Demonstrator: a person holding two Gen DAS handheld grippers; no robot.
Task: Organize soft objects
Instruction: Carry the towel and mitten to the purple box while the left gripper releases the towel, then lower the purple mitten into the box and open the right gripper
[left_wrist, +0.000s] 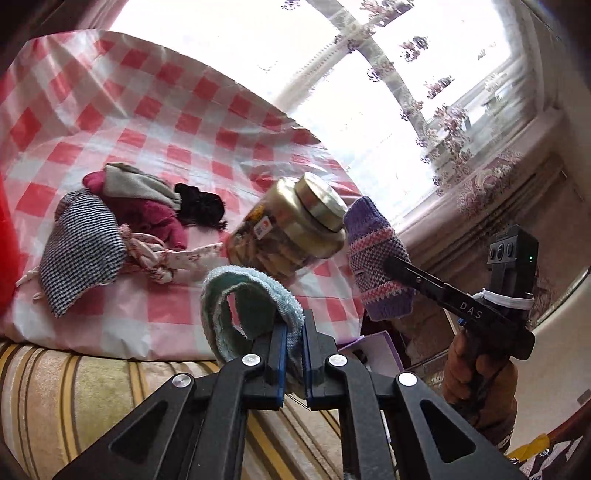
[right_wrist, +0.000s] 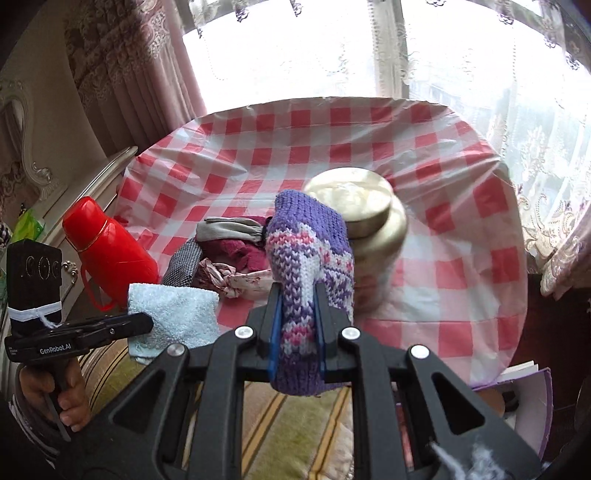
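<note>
2 hand-held grippers: left hand-held gripper (left_wrist: 293, 345), right hand-held gripper (right_wrist: 297, 314). 1 light blue towel (left_wrist: 255, 291). 1 purple knitted sock (right_wrist: 310, 254). 1 gold-lidded jar (left_wrist: 291, 225). 1 red flask (right_wrist: 107, 251). 1 pile of 5 cloth pieces (left_wrist: 122, 221).

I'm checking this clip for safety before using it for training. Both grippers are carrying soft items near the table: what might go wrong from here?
1. The purple knit piece, clamped in the right gripper, hangs right beside the gold-lidded jar; a swing might tip it.
2. The left gripper pinches only an edge of the light blue cloth, so it may slip out.
</note>
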